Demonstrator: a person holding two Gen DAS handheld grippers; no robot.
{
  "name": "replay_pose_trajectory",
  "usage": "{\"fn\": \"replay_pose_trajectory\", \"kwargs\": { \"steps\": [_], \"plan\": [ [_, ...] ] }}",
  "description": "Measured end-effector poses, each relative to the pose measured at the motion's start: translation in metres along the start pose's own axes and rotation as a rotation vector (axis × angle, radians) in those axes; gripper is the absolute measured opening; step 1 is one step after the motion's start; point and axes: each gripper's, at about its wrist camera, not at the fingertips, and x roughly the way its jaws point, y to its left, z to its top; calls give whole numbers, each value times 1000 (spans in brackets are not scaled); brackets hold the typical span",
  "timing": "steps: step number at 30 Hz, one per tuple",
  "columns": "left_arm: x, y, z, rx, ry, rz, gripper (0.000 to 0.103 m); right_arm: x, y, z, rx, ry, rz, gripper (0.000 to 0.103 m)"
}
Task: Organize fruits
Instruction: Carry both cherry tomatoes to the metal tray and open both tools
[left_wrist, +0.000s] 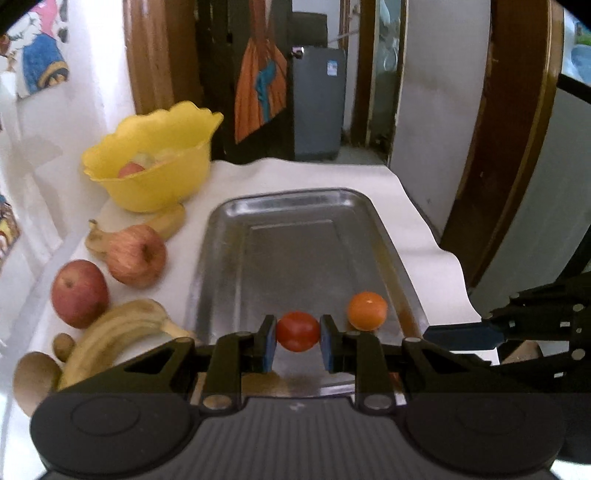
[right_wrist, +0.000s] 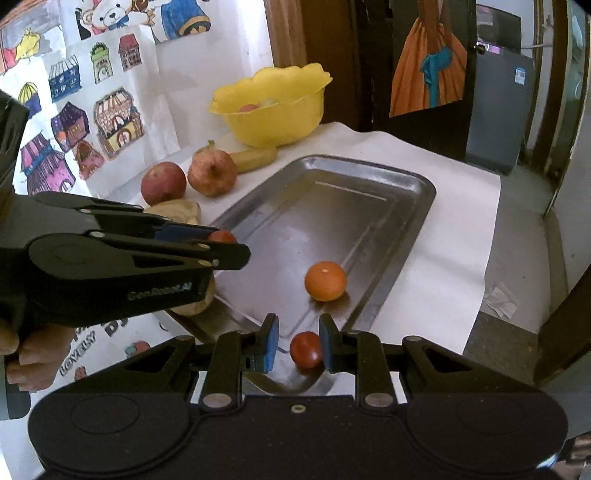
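My left gripper (left_wrist: 297, 339) is shut on a red tomato (left_wrist: 297, 331) and holds it over the near end of the steel tray (left_wrist: 295, 210); it shows in the right wrist view (right_wrist: 225, 243) with the tomato (right_wrist: 222, 236) at its tip. An orange tomato (left_wrist: 367, 310) lies on the tray, also in the right wrist view (right_wrist: 325, 281). My right gripper (right_wrist: 297, 341) is open around a second red tomato (right_wrist: 306, 349), which lies on the tray (right_wrist: 369, 177) by the right finger. Two apples (left_wrist: 136, 255) and bananas (left_wrist: 118, 332) lie left of the tray.
A yellow bowl (left_wrist: 155, 162) holding fruit stands at the back left, also in the right wrist view (right_wrist: 273, 107). A white cloth (right_wrist: 461, 240) covers the table, whose edge drops off on the right. Small brown fruits (left_wrist: 33, 376) lie near left. Drawings hang on the left wall.
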Motion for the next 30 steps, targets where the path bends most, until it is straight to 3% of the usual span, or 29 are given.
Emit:
{"fn": "replay_pose_trajectory", "kwargs": {
  "steps": [14,23,25,30],
  "plan": [
    [27,-11,-11,-3,99,0,27,7,-9,-9,12,23,11,32],
    [24,-11,-13,-3,97,-8,29,-1,-10,-10,28,15,-25,43],
    [20,-10,-13,-5,89,-16,40,-4,-9,-9,33,9,-41,46],
    [3,-4,-8,-12,46,-31,58,-16,-4,-6,51,-11,-81,57]
  ]
}}
